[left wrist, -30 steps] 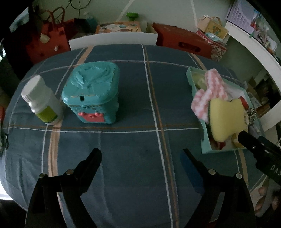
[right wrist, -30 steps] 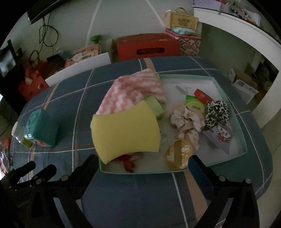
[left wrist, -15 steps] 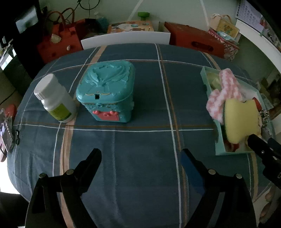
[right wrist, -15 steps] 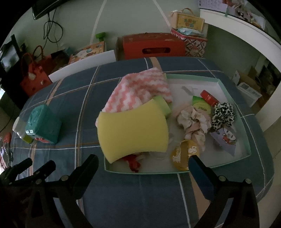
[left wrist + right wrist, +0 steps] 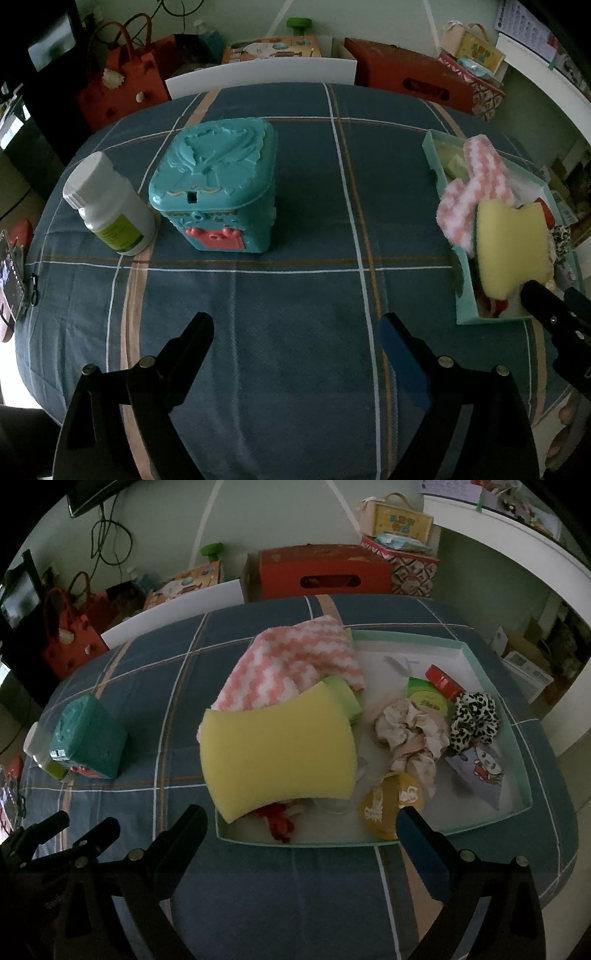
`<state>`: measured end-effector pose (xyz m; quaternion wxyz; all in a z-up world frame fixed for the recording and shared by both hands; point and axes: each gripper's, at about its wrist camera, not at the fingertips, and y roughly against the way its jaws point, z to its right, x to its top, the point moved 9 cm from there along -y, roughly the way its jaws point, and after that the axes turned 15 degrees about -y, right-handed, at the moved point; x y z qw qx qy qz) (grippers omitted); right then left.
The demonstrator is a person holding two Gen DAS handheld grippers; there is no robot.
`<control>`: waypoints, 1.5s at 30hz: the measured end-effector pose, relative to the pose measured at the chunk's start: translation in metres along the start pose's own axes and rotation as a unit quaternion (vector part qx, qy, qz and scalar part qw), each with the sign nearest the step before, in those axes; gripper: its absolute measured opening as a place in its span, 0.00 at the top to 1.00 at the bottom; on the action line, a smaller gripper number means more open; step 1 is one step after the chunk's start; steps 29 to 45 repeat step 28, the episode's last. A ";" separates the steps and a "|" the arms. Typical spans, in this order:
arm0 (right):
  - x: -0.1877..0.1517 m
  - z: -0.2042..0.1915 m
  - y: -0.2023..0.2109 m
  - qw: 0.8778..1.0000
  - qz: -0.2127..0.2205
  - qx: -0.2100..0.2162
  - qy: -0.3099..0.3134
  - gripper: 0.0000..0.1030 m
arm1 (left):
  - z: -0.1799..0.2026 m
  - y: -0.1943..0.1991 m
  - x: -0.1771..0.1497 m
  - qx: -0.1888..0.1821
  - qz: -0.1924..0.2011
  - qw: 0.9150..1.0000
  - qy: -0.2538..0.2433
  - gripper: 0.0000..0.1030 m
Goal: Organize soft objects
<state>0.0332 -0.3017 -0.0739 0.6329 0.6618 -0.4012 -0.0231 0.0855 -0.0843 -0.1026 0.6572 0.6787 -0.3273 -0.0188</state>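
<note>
both grippers gape empty; yellow sponge (image 5: 277, 753) lies just beyond right gripper (image 5: 301, 821), seemingly untouched.

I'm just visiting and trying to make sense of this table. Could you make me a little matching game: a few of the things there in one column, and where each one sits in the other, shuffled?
Things:
1. yellow sponge
2. white bottle
3. leopard-print scrunchie
4. teal box

Places:
A. on the cloth, beside the teal box
B. in the tray, near its right wall
C. lying over the tray's left edge, on top of the pink-and-white cloth
D. on the cloth, between the bottle and the tray

Pairs: 1-C, 2-A, 3-B, 4-D
</note>
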 end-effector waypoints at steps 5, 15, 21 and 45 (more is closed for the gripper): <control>-0.001 -0.001 -0.002 1.000 -0.001 0.001 0.003 0.00 | -0.001 -0.003 0.002 0.005 -0.003 1.000 0.002 0.12; 0.000 0.001 -0.004 1.000 -0.003 0.000 0.000 0.00 | -0.001 -0.006 0.001 0.012 -0.010 1.000 0.005 0.12; 0.000 0.003 -0.004 1.000 -0.003 -0.001 -0.001 0.00 | 0.000 -0.006 0.000 0.019 -0.013 1.000 0.003 0.12; 0.000 0.004 -0.004 1.000 -0.002 -0.002 -0.001 0.00 | 0.002 -0.002 0.001 0.030 -0.003 1.000 -0.008 0.12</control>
